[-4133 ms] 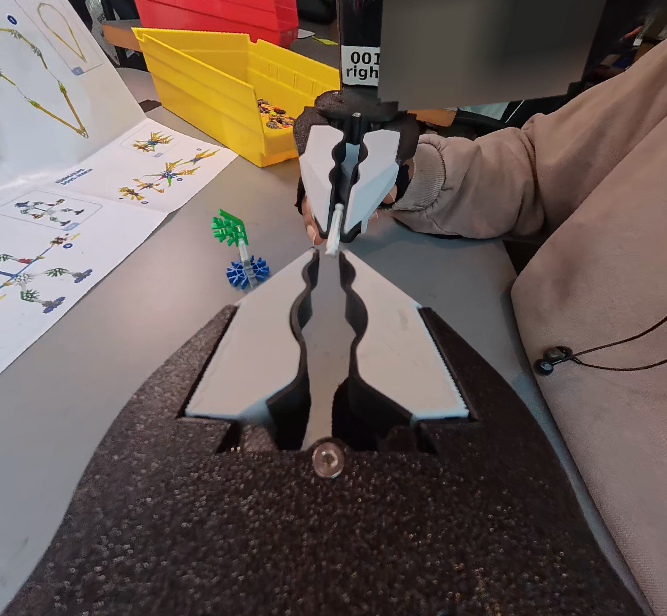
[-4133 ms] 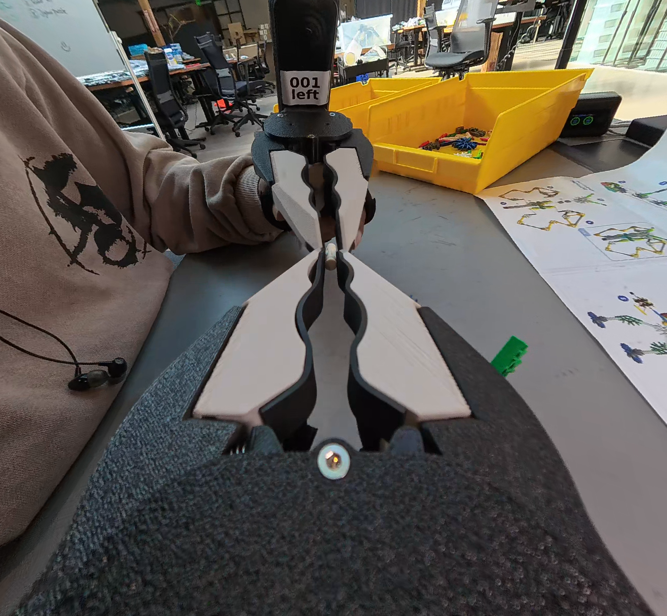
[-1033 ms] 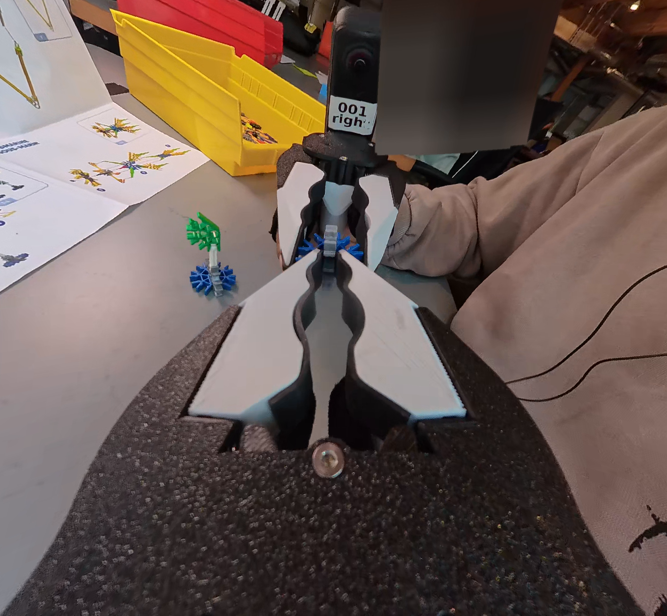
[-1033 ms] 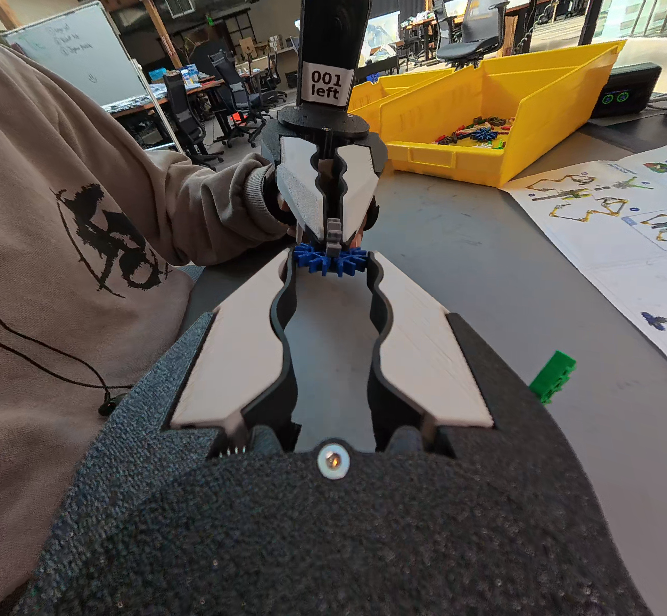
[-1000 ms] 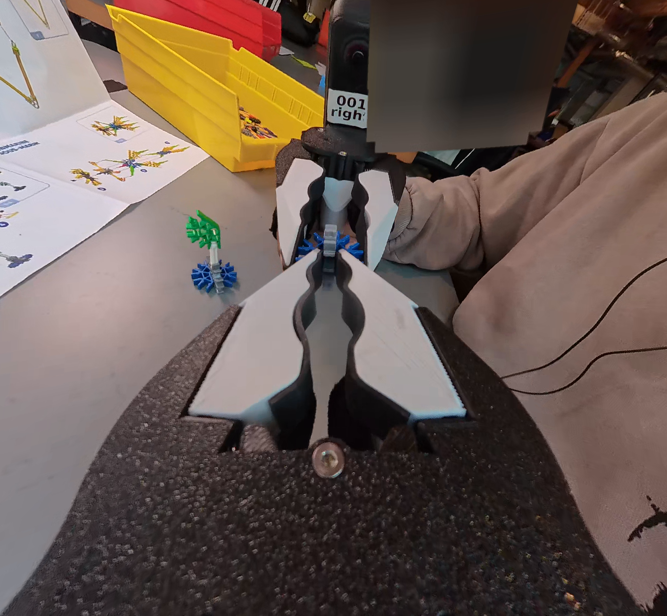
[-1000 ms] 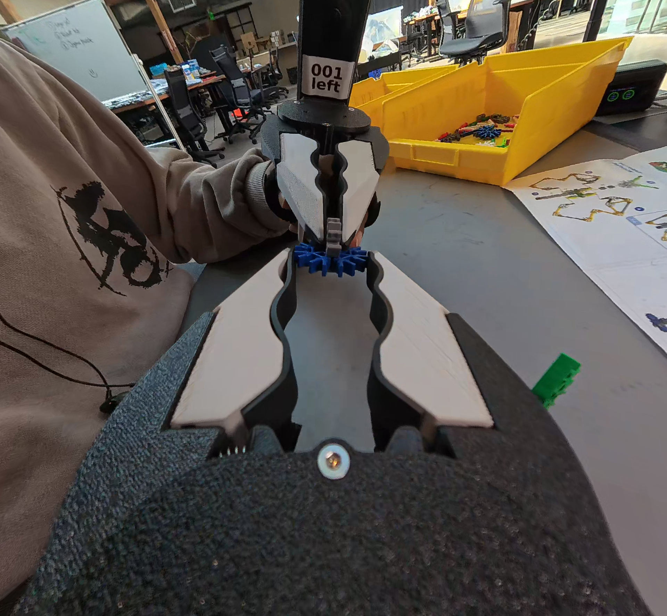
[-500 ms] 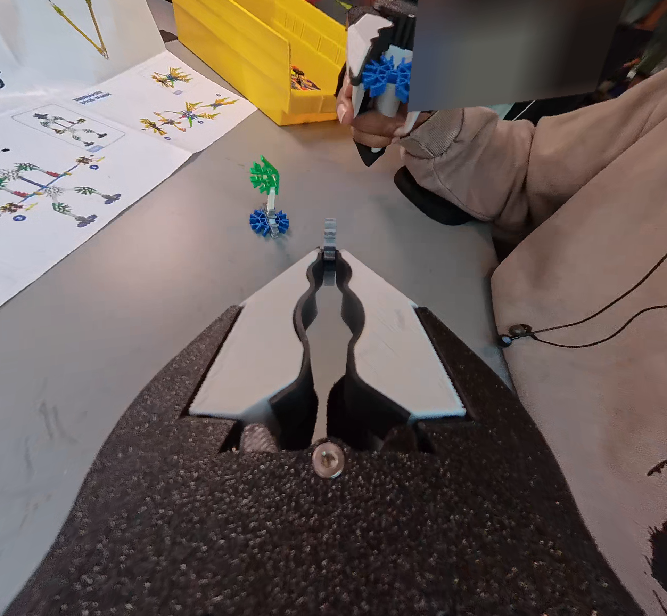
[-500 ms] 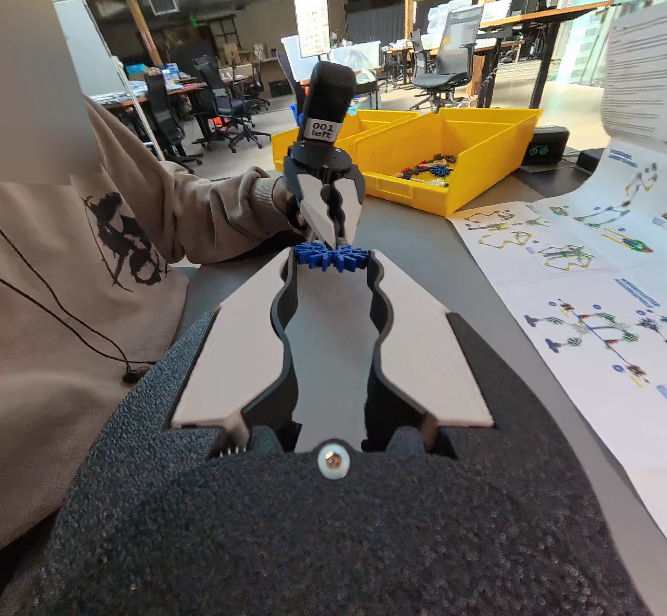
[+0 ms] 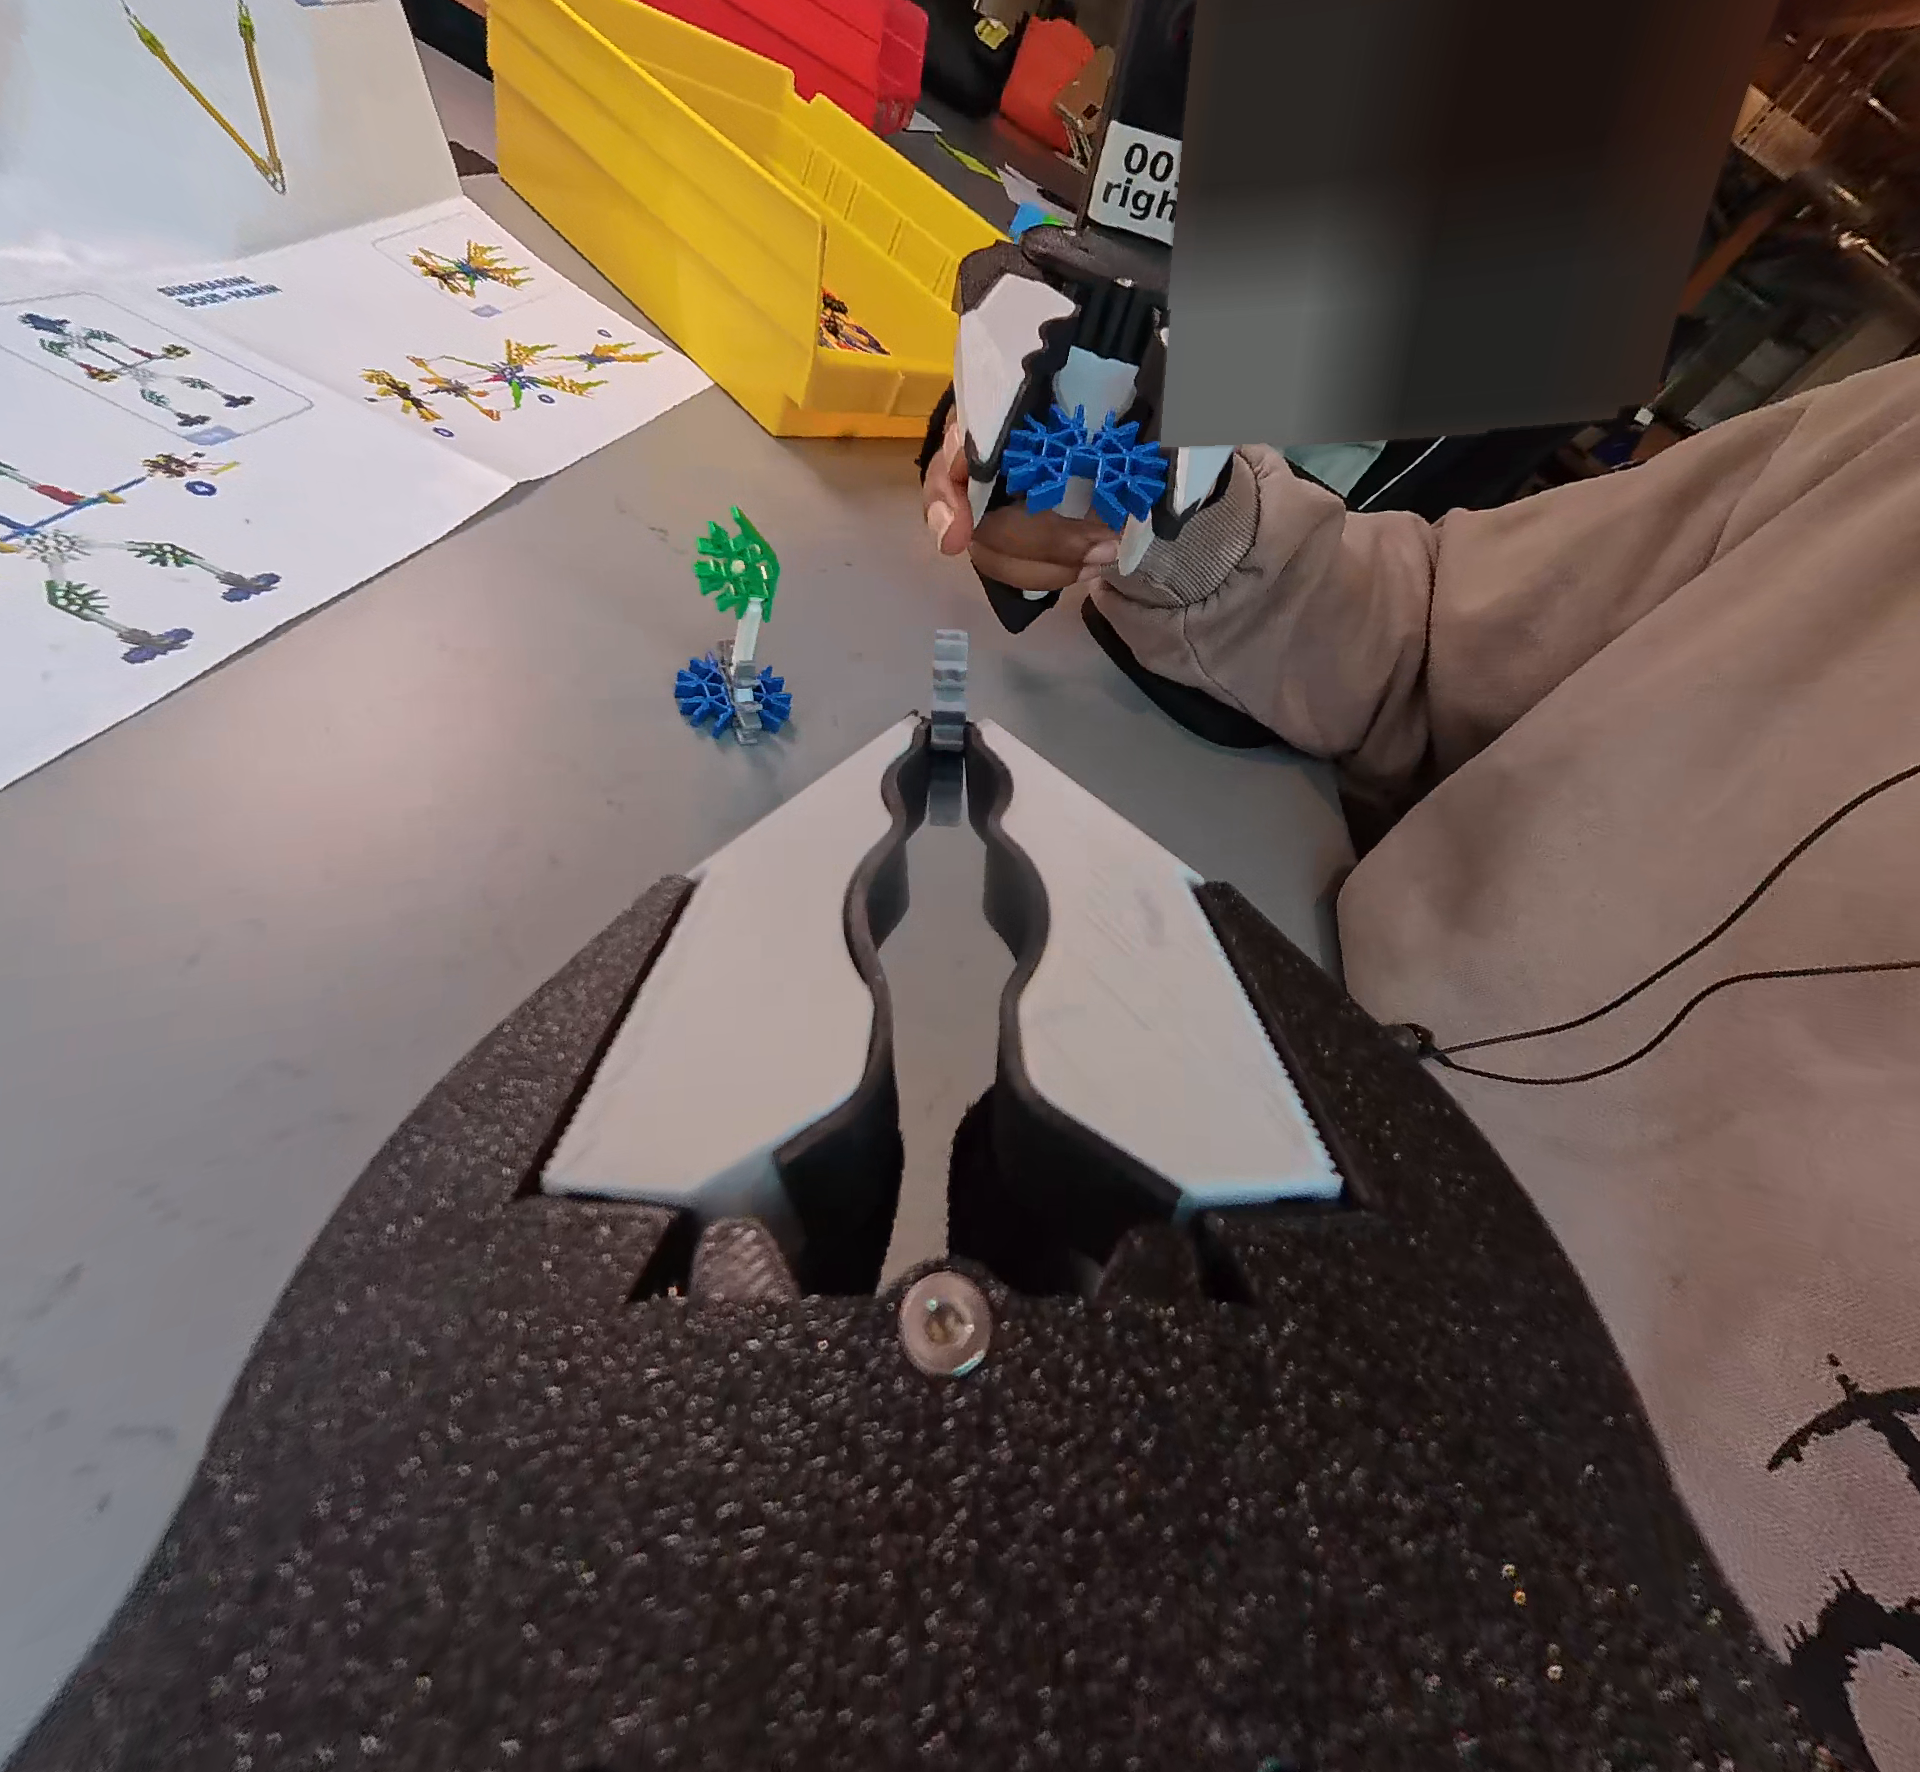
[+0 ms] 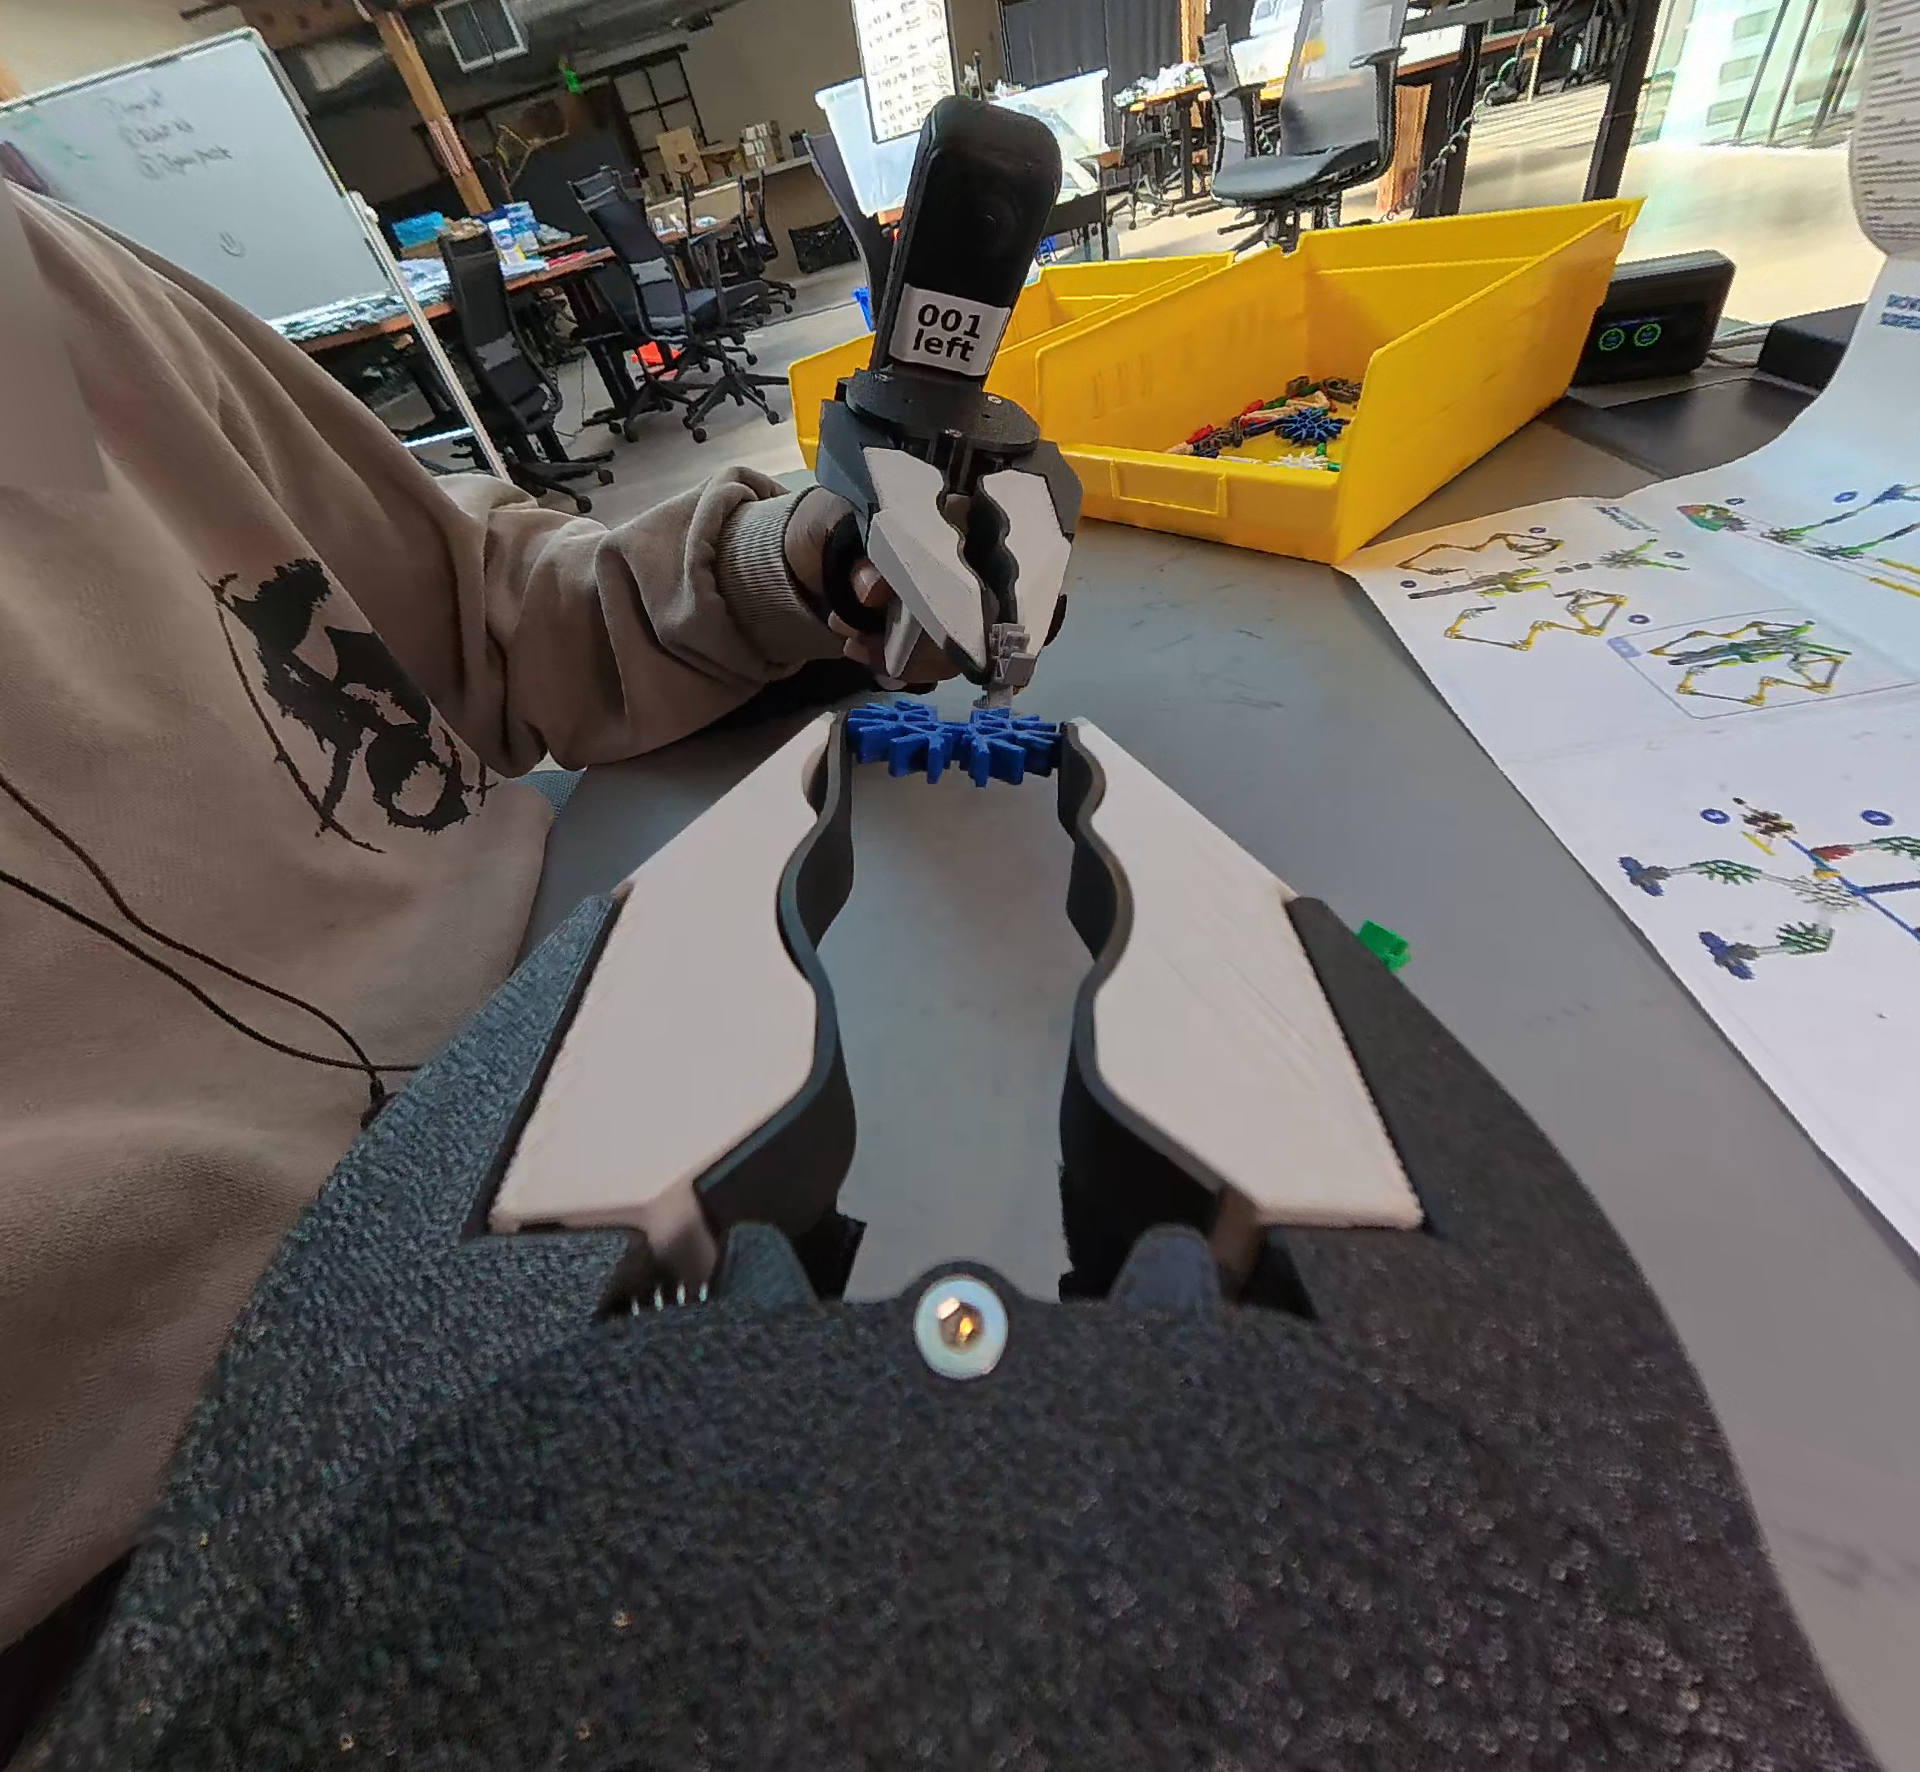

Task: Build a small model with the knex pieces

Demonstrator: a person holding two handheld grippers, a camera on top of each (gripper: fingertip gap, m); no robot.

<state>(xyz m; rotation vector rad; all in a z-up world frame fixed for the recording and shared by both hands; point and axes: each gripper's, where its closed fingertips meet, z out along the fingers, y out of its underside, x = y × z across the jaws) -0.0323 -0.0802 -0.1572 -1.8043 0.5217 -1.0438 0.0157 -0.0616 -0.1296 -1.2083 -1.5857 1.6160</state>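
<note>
Above the grey table (image 9: 312, 943), near the edge where the person sits, the two grippers hang apart from each other, each with a piece. The left gripper (image 9: 943, 725) has its jaws nearly together on a small grey connector (image 9: 948, 683), pinched at its lower end so the notched top juts out past the tips — a hold that seems meant to leave that end free. The right gripper (image 10: 956, 746) stands partly open, its jaws spread just wide enough to clamp a blue snowflake connector (image 10: 951, 740) flat by two opposite rims, so its slots face outward.

Between the grippers and the instruction sheet (image 9: 260, 434), a small built piece (image 9: 736, 631) stands upright on the table — green fan on top, pale rod, blue hub below. At the far edge, a yellow bin (image 10: 1351, 392) holds loose parts.
</note>
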